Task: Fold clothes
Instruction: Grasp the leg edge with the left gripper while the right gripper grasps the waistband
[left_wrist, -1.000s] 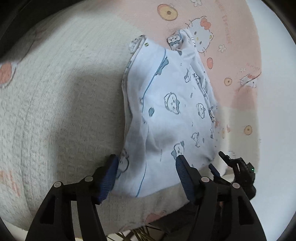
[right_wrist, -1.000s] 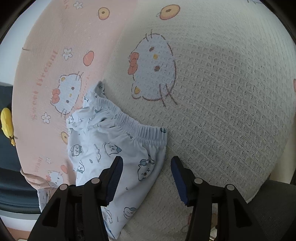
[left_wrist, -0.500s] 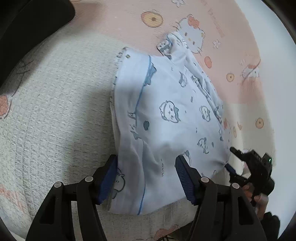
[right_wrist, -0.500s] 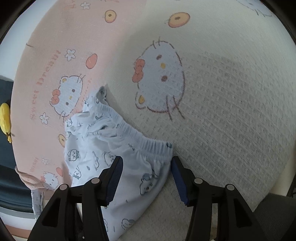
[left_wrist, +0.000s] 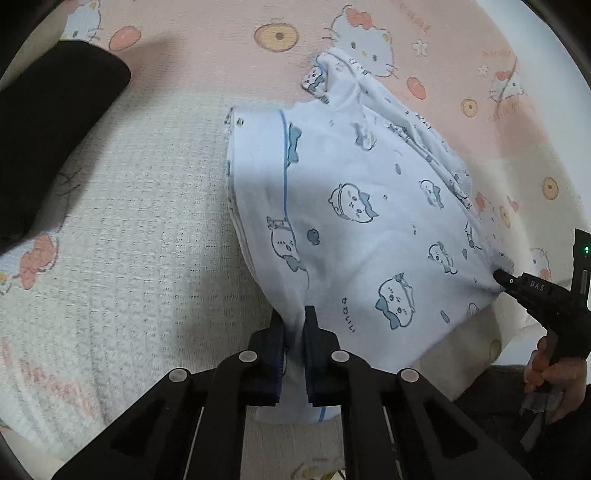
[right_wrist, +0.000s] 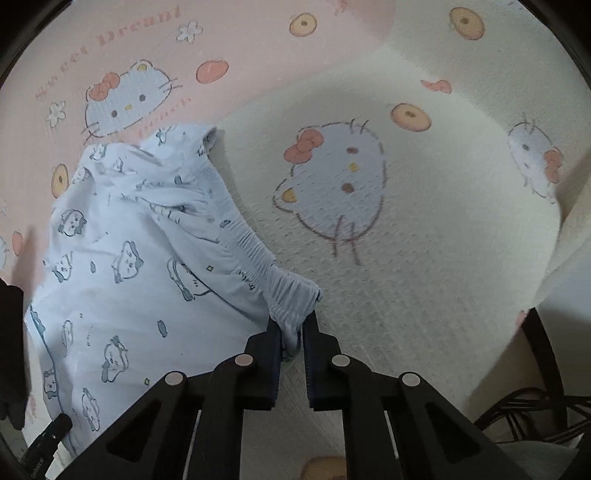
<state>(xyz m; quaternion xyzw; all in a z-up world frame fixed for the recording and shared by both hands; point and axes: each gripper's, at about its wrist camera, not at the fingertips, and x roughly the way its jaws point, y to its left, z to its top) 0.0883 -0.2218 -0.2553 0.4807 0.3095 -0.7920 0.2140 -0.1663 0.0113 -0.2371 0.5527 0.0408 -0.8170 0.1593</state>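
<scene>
With both grips made, I have my left gripper (left_wrist: 294, 325) clamped on the hem of the pale blue cartoon-print cotton shorts (left_wrist: 354, 229) at lower centre, my right gripper (right_wrist: 293, 332) pinching their elastic waistband; folding hasn't started.

I see a waffle-textured blanket (right_wrist: 424, 295) spread under everything, part pink, part cream, printed with cartoon cat faces, small flowers and round orange biscuit shapes. A dark cushion-like shape (left_wrist: 48, 140) sits at my upper left in the left view. Black cables (right_wrist: 535, 417) show lower right.
</scene>
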